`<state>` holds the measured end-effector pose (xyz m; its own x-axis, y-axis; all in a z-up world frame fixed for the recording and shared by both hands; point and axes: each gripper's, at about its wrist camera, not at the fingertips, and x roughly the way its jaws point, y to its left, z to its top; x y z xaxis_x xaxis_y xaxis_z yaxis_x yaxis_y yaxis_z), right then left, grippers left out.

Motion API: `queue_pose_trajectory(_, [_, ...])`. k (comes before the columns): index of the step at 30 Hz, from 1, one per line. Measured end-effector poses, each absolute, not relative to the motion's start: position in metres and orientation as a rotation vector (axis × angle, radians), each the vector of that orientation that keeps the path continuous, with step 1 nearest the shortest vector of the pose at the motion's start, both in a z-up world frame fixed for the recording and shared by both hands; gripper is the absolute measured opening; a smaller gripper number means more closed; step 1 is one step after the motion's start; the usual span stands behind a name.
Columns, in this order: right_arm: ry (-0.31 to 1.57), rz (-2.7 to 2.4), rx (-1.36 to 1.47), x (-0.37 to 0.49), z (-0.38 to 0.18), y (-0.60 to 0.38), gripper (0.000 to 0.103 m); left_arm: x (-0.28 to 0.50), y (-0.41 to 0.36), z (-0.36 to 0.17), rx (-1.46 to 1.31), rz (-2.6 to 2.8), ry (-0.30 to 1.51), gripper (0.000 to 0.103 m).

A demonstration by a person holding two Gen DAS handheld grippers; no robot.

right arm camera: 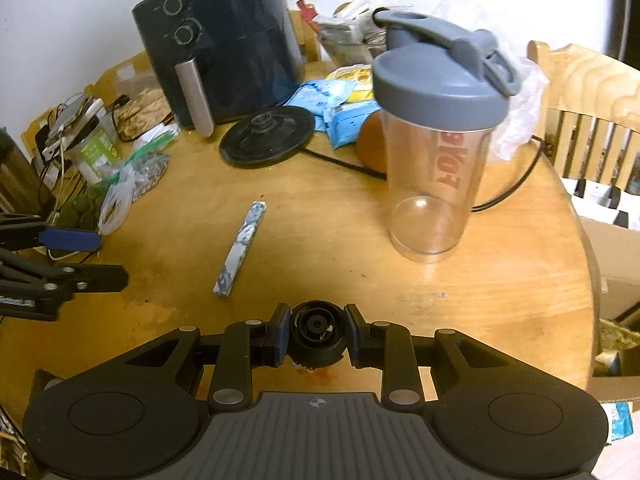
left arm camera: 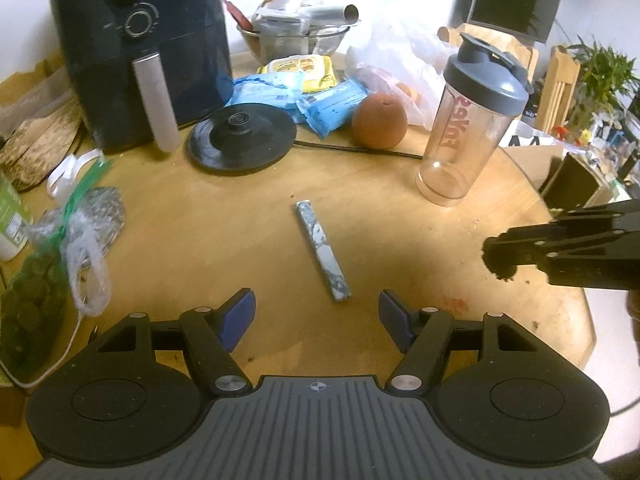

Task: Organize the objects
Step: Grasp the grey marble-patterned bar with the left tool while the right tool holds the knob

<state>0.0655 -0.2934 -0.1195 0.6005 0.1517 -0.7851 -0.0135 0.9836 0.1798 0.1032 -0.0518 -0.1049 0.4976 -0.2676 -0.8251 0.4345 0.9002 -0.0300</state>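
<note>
A slim blue-and-white marbled bar (left arm camera: 323, 250) (right arm camera: 240, 248) lies flat on the round wooden table (left arm camera: 240, 216), just beyond my left gripper (left arm camera: 316, 314), whose blue pads stand wide open around nothing. My right gripper (right arm camera: 317, 334) is shut on a small round black cap-like part (right arm camera: 317, 330), held a little above the table's near edge. From the left wrist view the right gripper (left arm camera: 500, 258) reaches in from the right. A clear shaker bottle (left arm camera: 468, 124) (right arm camera: 436, 152) with a grey flip lid stands upright at the right.
A black air fryer (left arm camera: 140, 48), a black kettle base (left arm camera: 242, 138) with its cord, blue packets (left arm camera: 320, 108), a brown round fruit (left arm camera: 380, 120) and a steel bowl (left arm camera: 296, 36) crowd the back. Plastic bags (left arm camera: 80, 224) lie at the left. A wooden chair (right arm camera: 592, 92) stands at the right.
</note>
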Motion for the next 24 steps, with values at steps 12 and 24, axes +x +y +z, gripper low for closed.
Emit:
queue_pose_trajectory(12, [0.92, 0.044, 0.214, 0.047, -0.119, -0.305, 0.031, 0.131, -0.083, -0.132, 0.264, -0.437, 0.962, 0.067])
queue_pose_trajectory(24, [0.919, -0.012, 0.257, 0.034, -0.119, -0.318, 0.031, 0.164, -0.102, -0.164, 0.319, -0.43, 0.98, 0.066])
